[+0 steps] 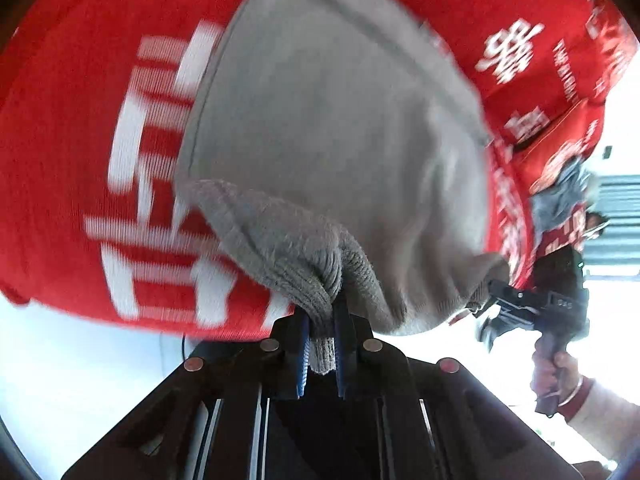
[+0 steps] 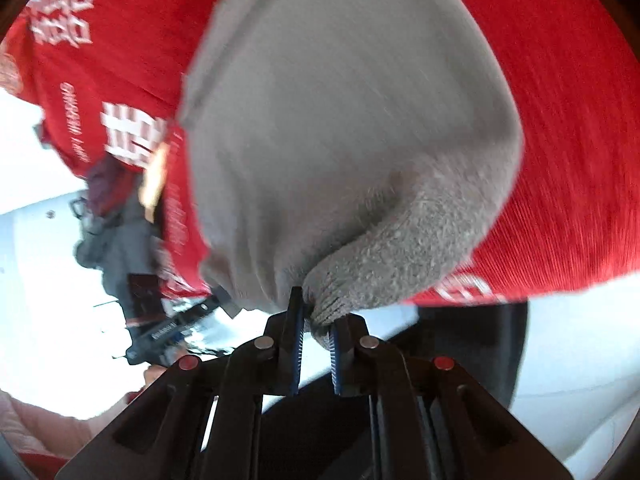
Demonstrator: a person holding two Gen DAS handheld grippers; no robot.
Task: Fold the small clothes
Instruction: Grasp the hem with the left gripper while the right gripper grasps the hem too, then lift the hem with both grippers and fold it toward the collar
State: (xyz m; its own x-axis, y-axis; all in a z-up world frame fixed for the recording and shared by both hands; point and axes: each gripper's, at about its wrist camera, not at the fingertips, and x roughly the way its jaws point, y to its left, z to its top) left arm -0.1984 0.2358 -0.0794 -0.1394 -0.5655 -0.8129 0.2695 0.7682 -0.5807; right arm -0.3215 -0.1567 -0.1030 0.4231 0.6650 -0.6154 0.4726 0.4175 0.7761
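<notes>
A small grey knit garment hangs stretched between my two grippers above a red cloth with white lettering. My left gripper is shut on one ribbed corner of it. My right gripper is shut on the other ribbed corner, and the garment fills most of the right wrist view. The right gripper also shows in the left wrist view at the garment's far corner, held by a hand. The image is blurred by motion.
The red cloth covers the surface behind the garment. A white surface lies at its edge. A crumpled grey-blue cloth sits at the right. The left gripper and a dark cloth heap show at the left.
</notes>
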